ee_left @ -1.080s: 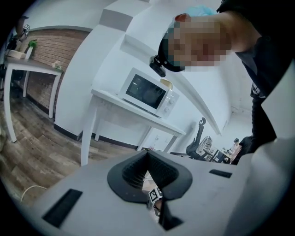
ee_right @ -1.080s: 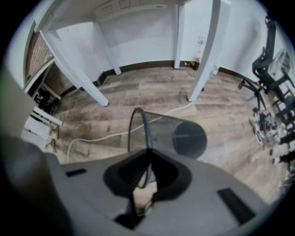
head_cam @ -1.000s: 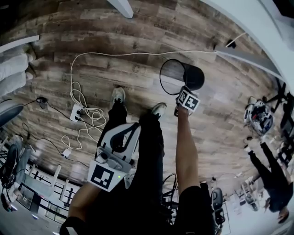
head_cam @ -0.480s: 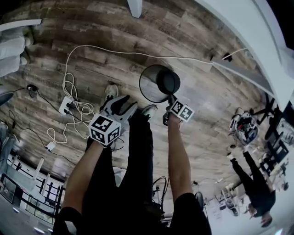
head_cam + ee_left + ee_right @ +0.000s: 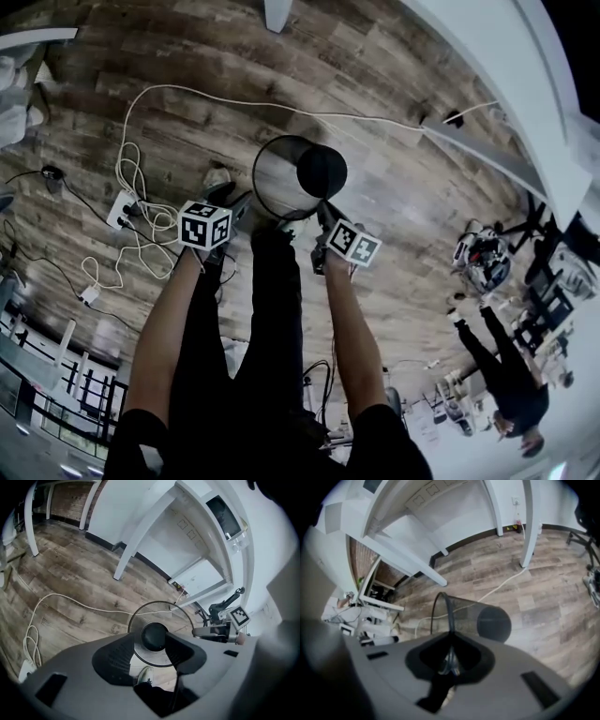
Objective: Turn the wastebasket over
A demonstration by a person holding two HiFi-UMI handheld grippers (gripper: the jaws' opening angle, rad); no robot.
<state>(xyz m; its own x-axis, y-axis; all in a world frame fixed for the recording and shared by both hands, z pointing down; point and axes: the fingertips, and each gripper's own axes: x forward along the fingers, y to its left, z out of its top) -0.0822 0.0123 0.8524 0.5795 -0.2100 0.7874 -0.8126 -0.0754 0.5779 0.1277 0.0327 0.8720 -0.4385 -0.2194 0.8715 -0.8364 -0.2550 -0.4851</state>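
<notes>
The wastebasket (image 5: 281, 178) is black wire mesh with a solid dark bottom and hangs off the wood floor, tipped so its open mouth faces me. My right gripper (image 5: 322, 212) is shut on the rim at its near right side; the rim wire runs straight into the closed jaws of that gripper (image 5: 450, 657) in the right gripper view, with the basket (image 5: 474, 616) stretching away beyond. My left gripper (image 5: 243, 202) is at the rim's left side, jaws opening. In the left gripper view the wastebasket (image 5: 157, 620) shows beyond that gripper (image 5: 150, 645), its pads apart and pressing nothing.
A white cable (image 5: 187, 101) loops across the floor to a power strip (image 5: 122, 208) at the left. White frame legs (image 5: 277, 15) and a slanted white beam (image 5: 497, 150) stand behind the basket. Another person (image 5: 506, 375) stands at the right. My shoe (image 5: 217, 176) is below the basket.
My left gripper came down from close to the camera to the basket's rim, and its jaws parted. The right gripper carried the basket up and leftward, its mouth turning toward me.
</notes>
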